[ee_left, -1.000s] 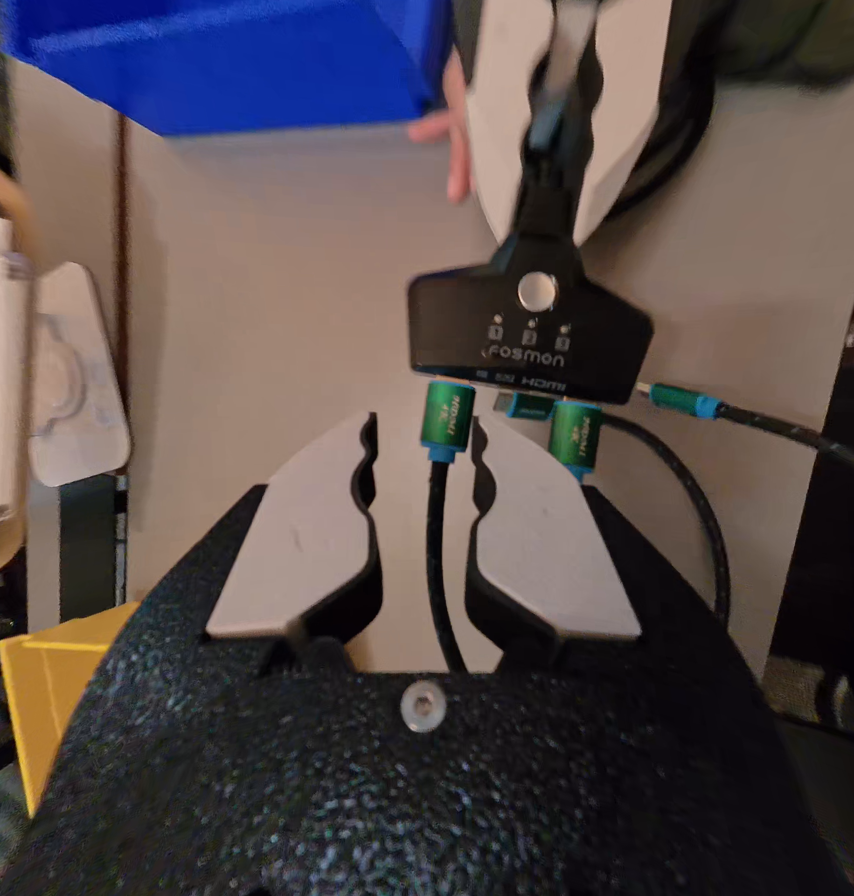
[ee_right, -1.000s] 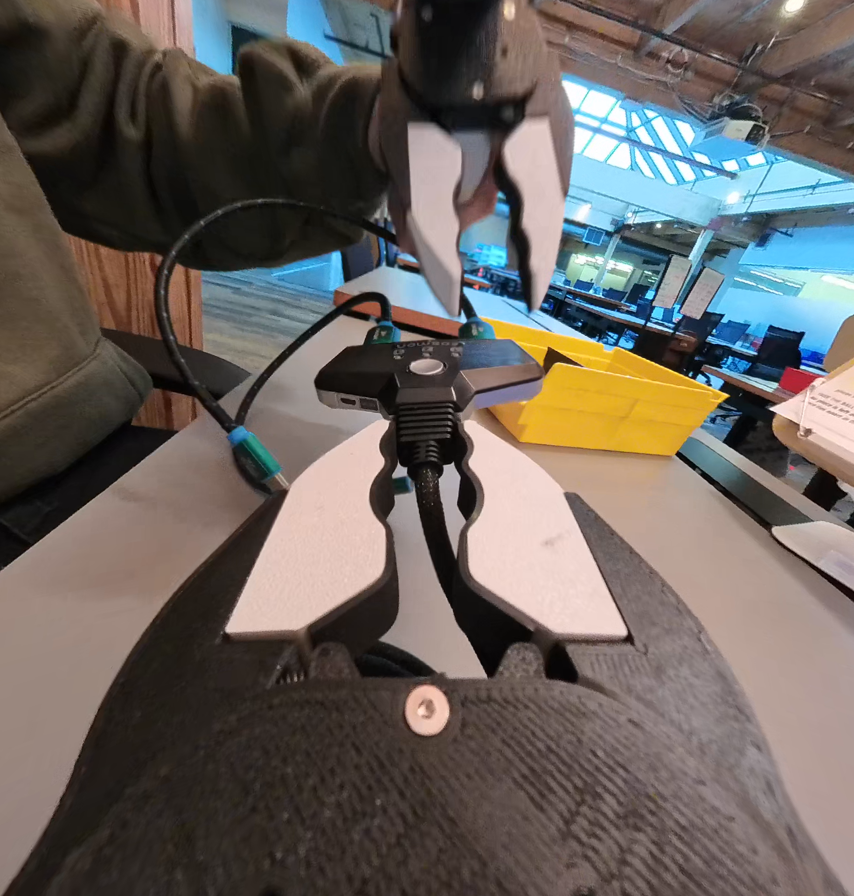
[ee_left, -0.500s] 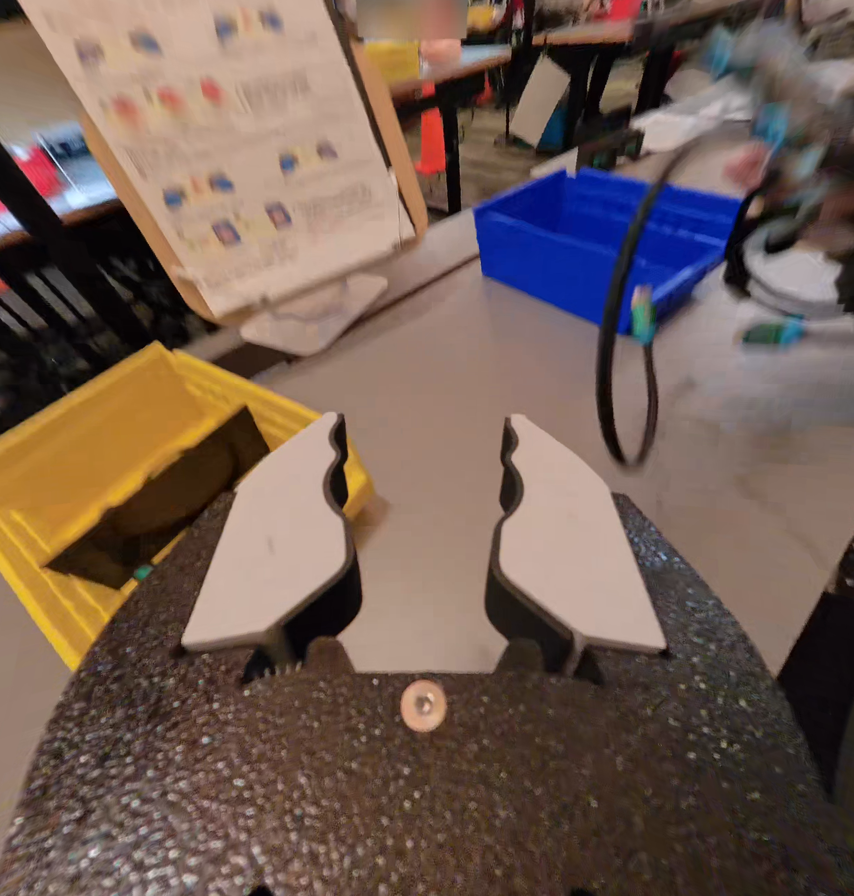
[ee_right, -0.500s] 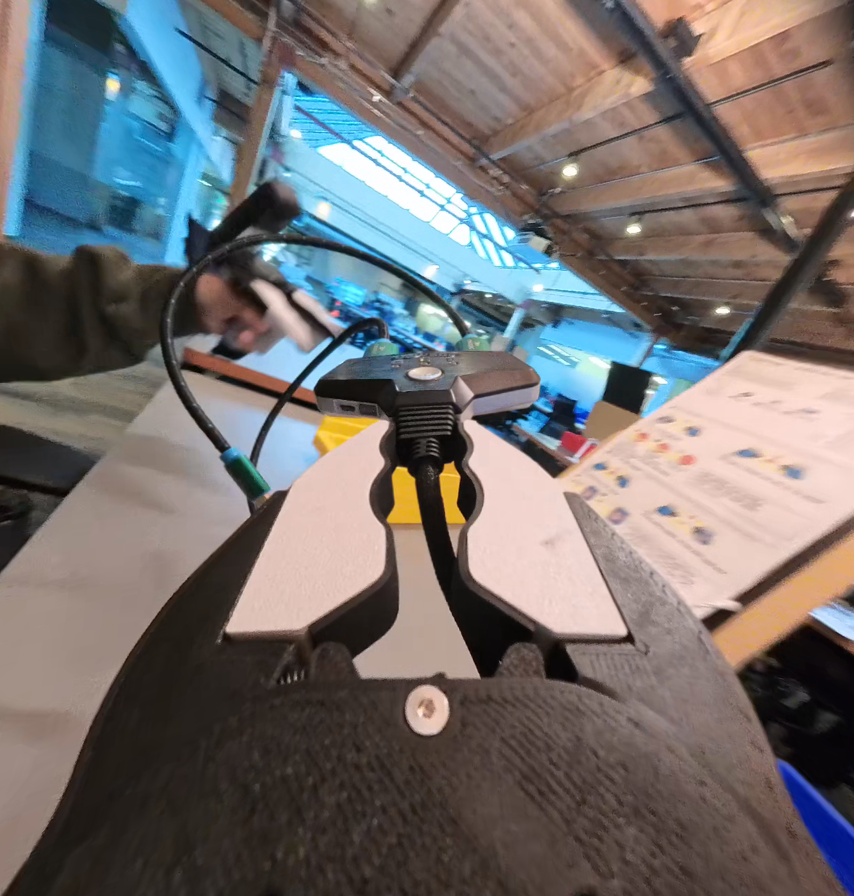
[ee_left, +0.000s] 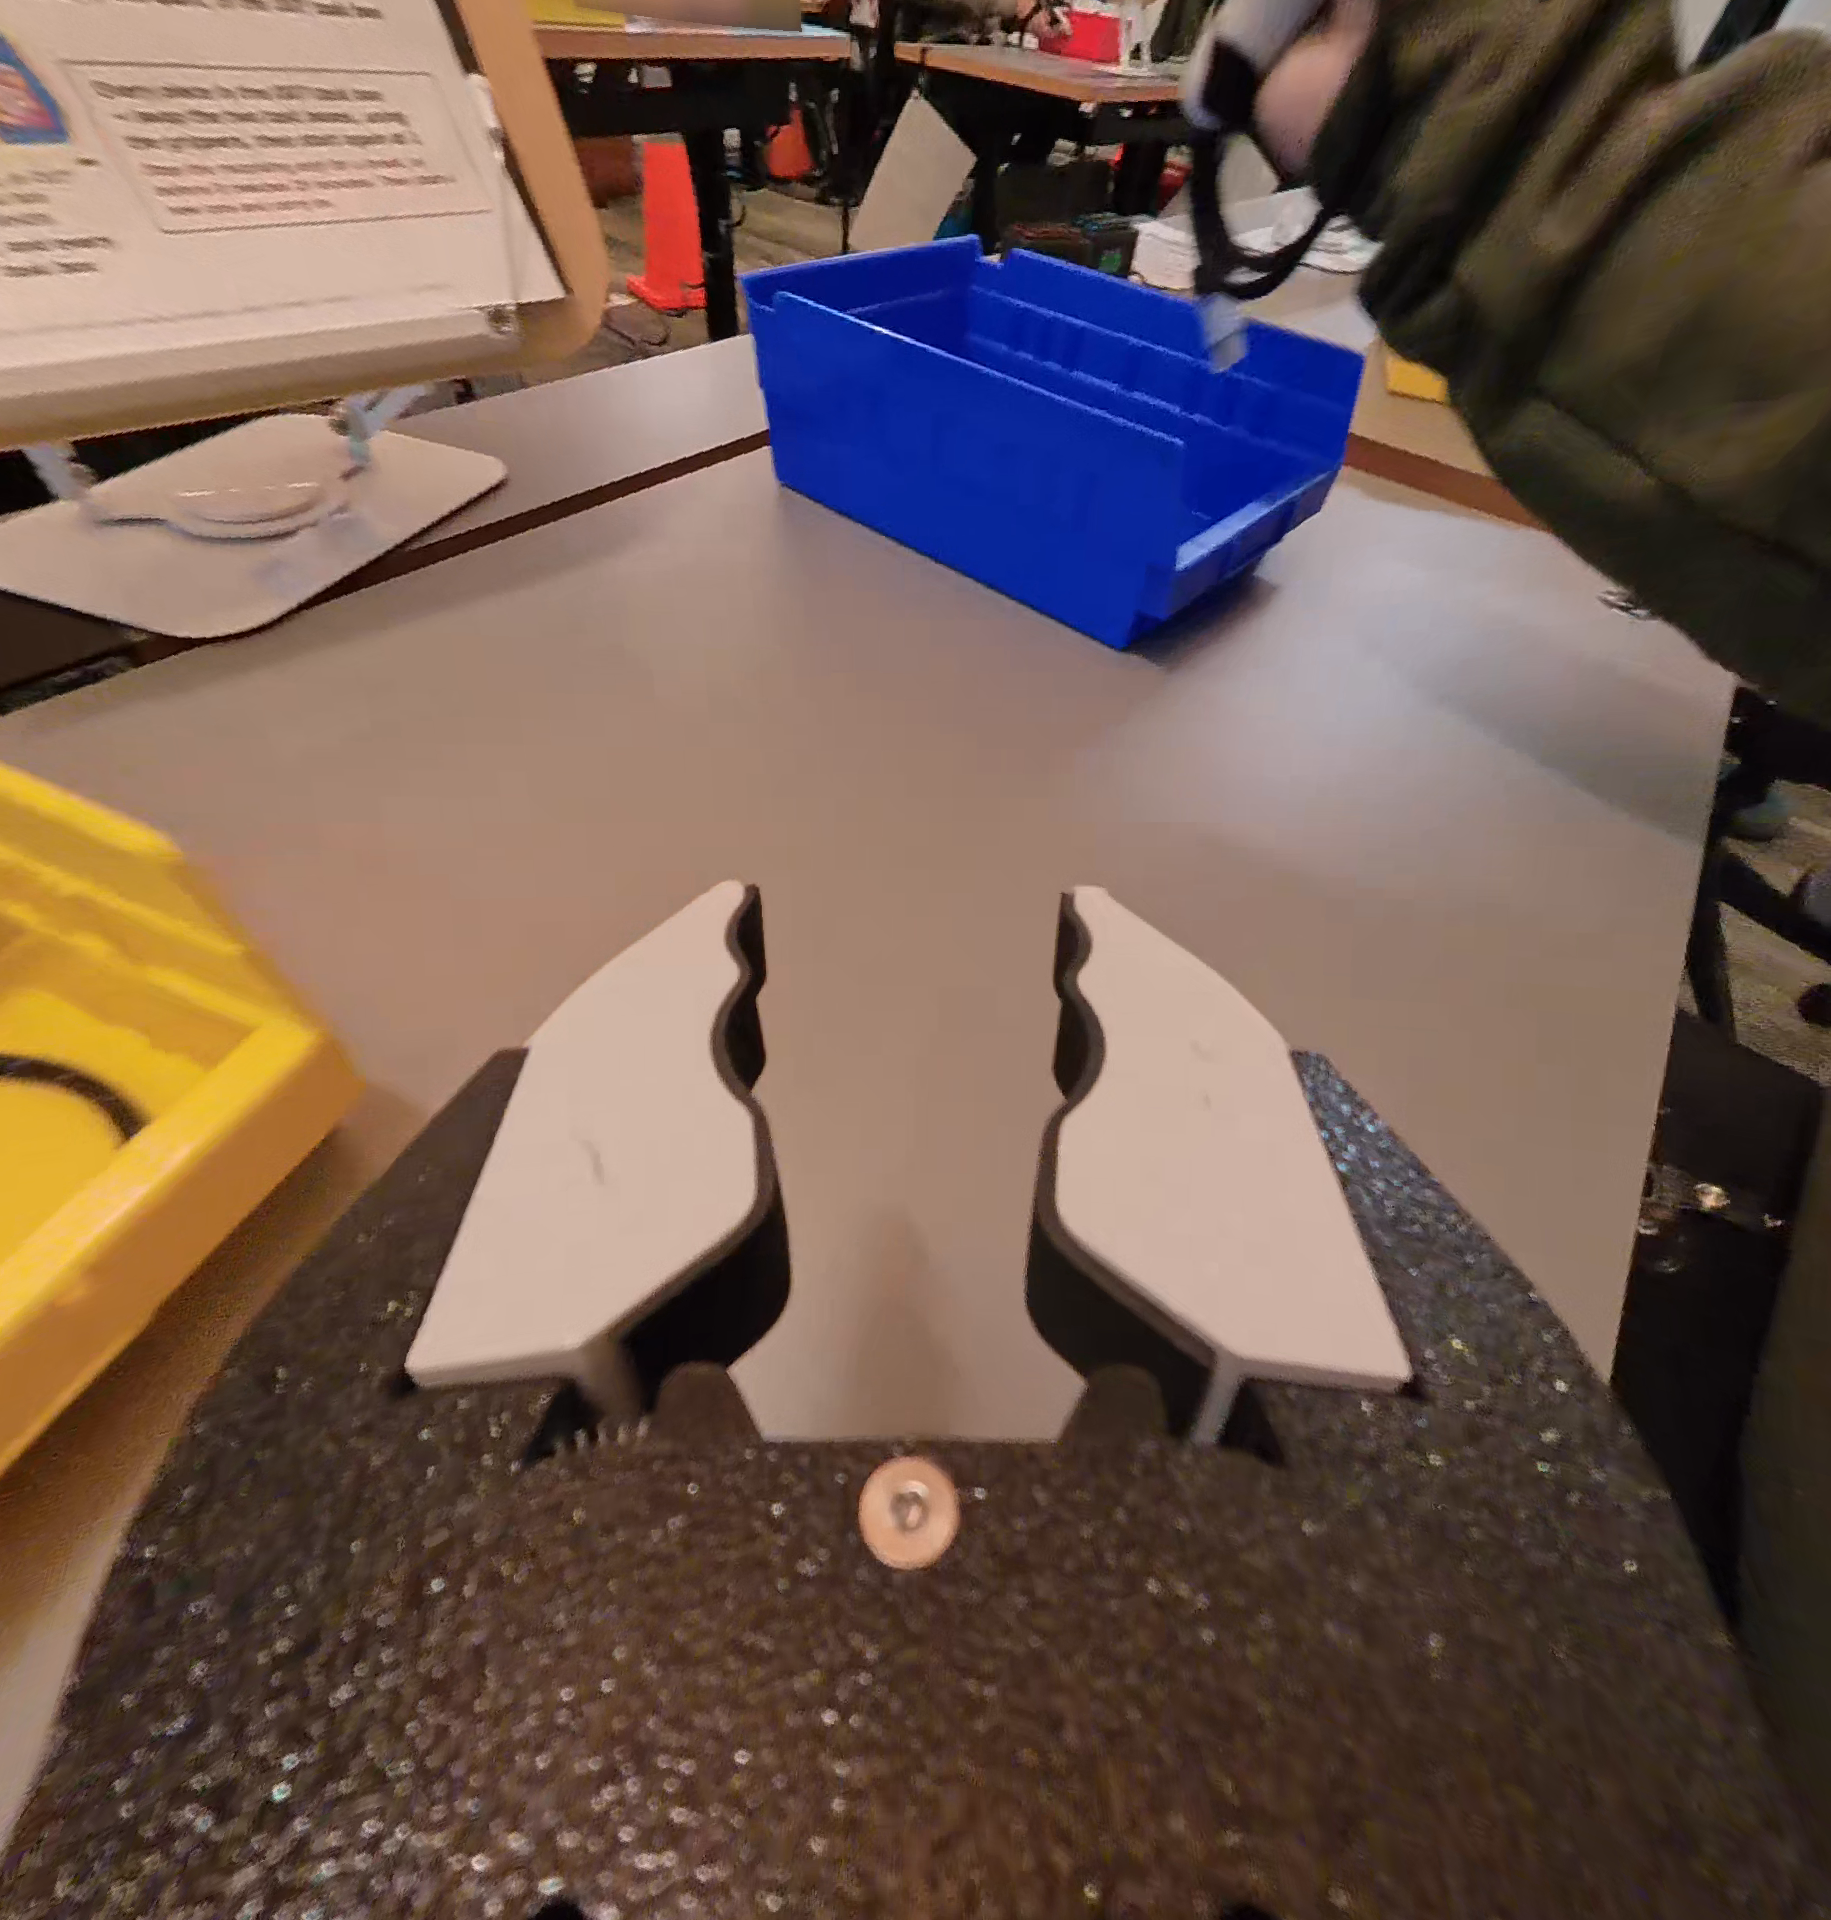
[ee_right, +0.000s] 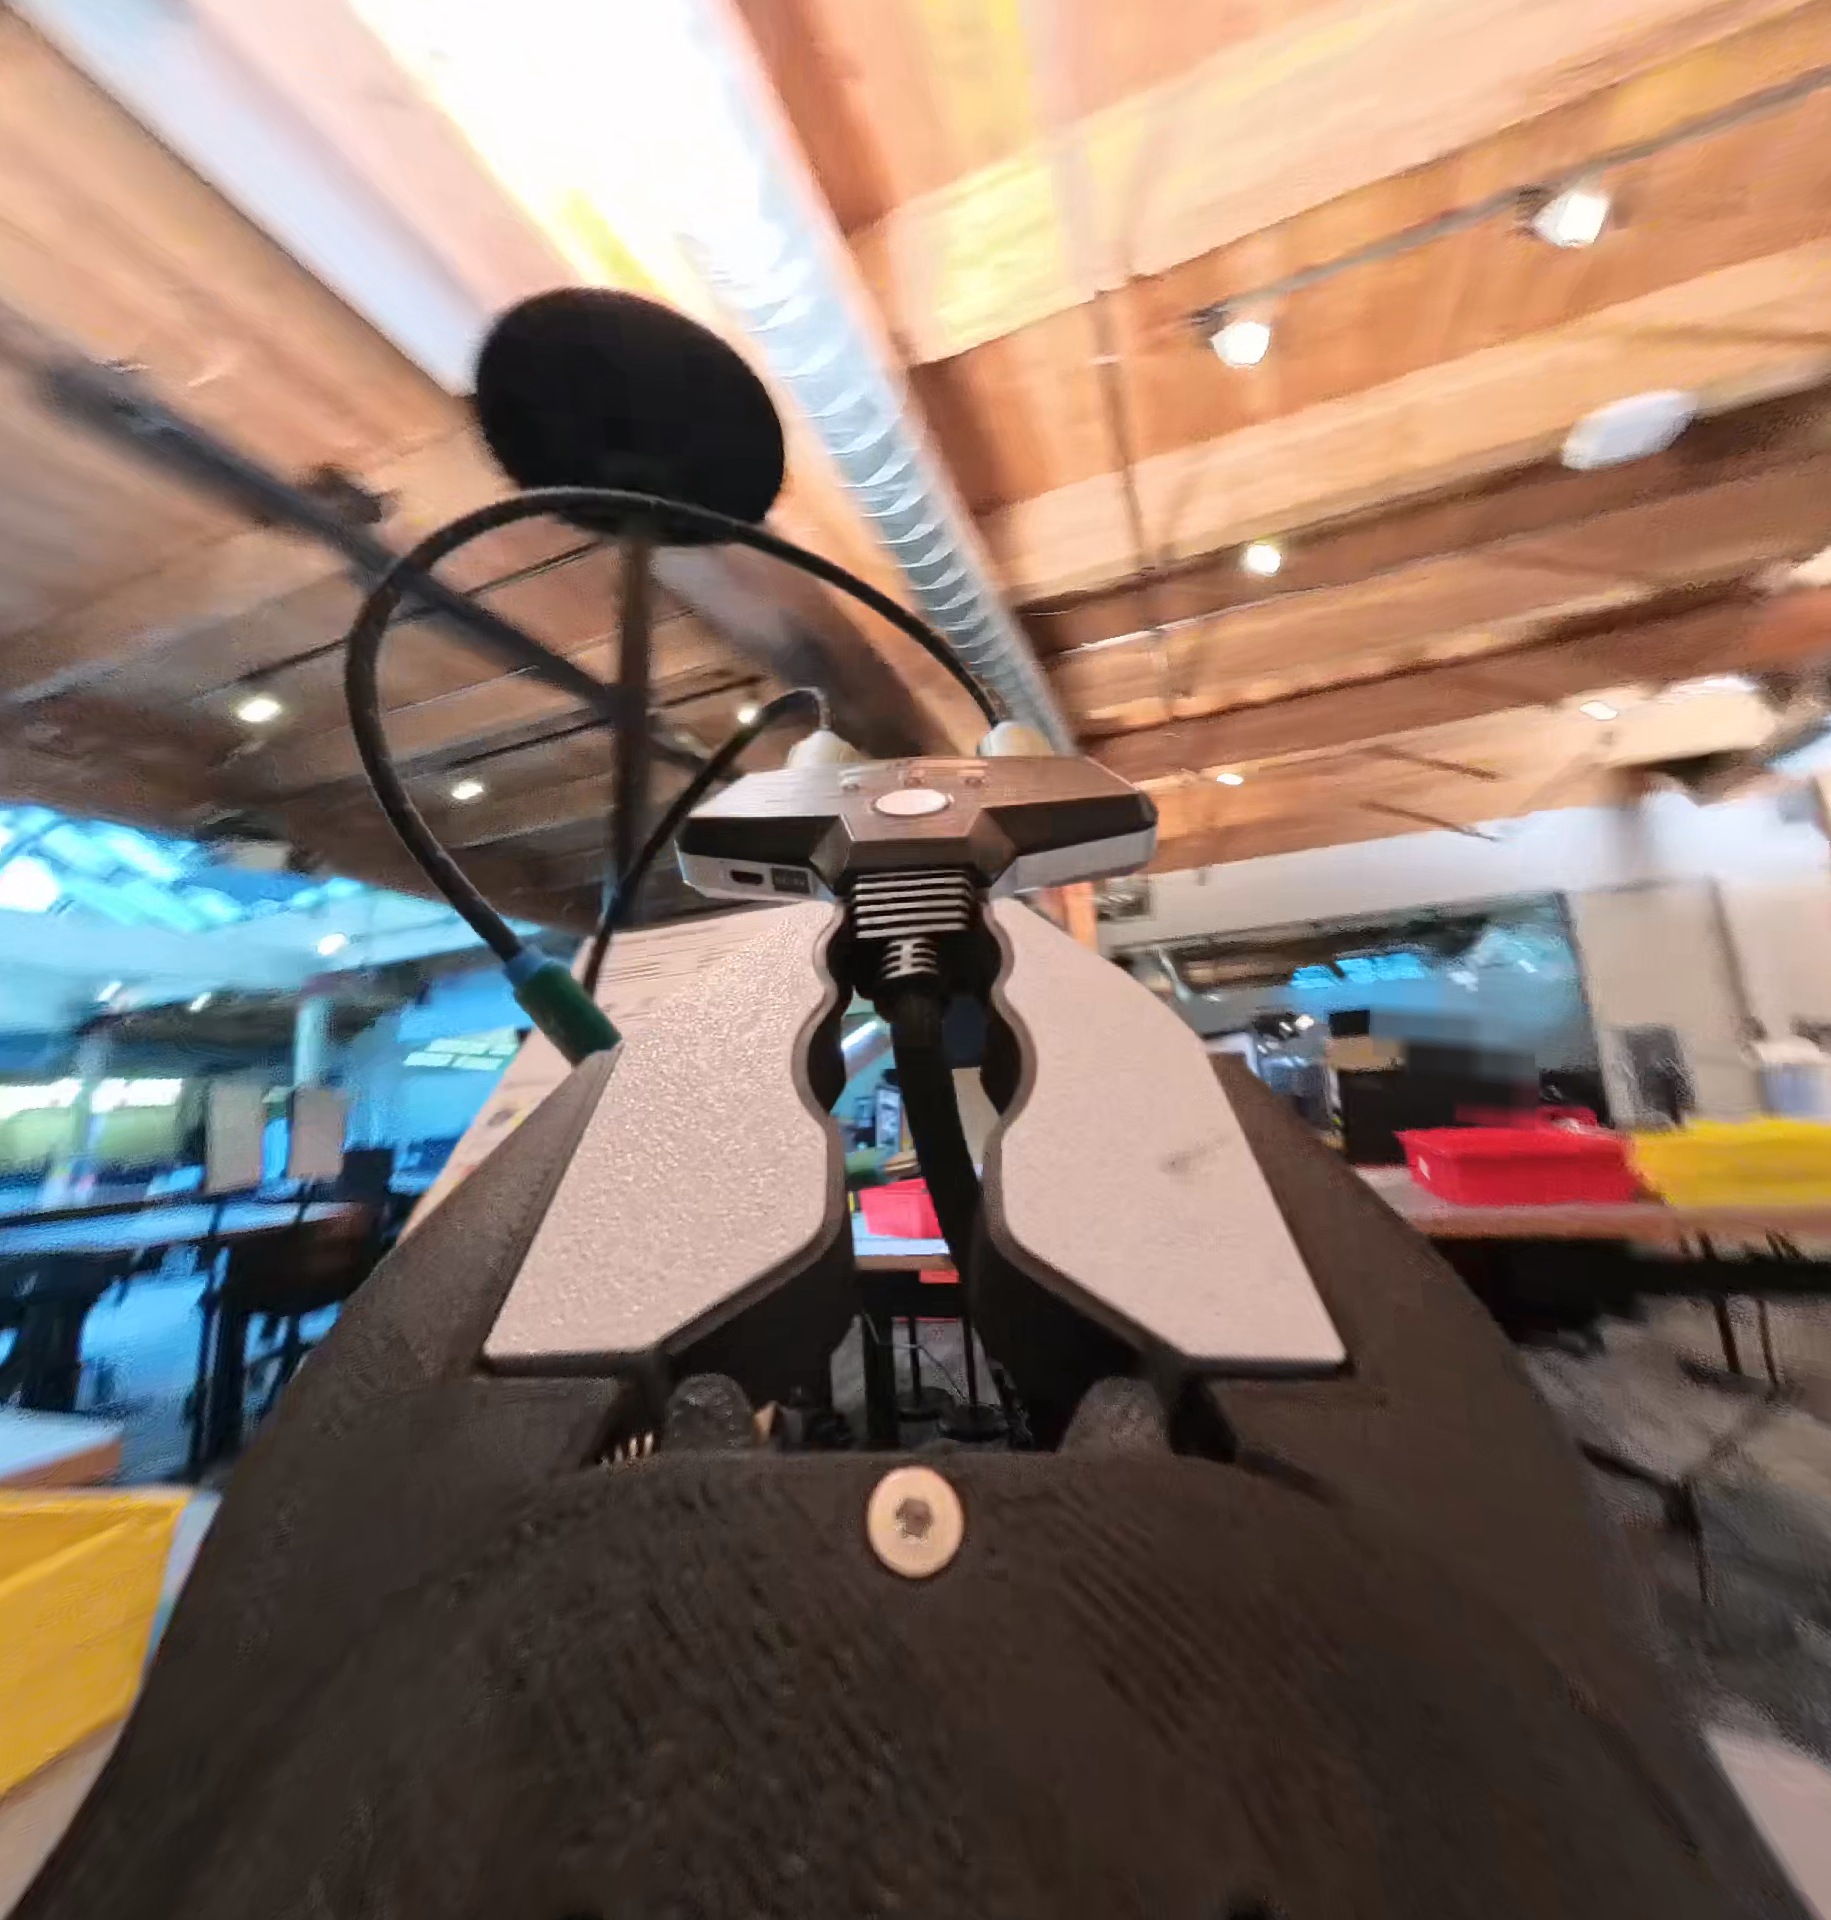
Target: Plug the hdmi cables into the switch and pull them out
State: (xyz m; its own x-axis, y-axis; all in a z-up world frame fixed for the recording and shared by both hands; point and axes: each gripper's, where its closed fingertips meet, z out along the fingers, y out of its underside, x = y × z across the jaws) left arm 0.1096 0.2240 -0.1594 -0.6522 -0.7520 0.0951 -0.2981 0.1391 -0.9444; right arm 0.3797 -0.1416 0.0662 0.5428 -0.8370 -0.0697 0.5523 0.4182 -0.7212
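Observation:
My right gripper (ee_right: 911, 914) is shut on the ribbed cable neck of the black HDMI switch (ee_right: 911, 821) and holds it up in the air, tilted toward the ceiling. Two black cables (ee_right: 412, 644) loop out from plugs on the switch's far side. A loose green plug (ee_right: 568, 1003) hangs by my left finger. My left gripper (ee_left: 906, 904) is open and empty, low over the grey table (ee_left: 890, 727). In the left wrist view a black cable (ee_left: 1217, 229) with a blurred plug end dangles from a hand at the top right, above the blue bin.
A blue bin (ee_left: 1046, 447) stands at the table's far side. A yellow bin (ee_left: 111, 1143) with a black cable in it is at the left. A sign on a stand (ee_left: 215, 177) is at the back left. A green sleeve (ee_left: 1638, 343) fills the top right.
My left gripper let go of the plugged cable, opened wider and swung away to face the blue bin. My right gripper lifted the switch and its cables off the table and tilted upward.

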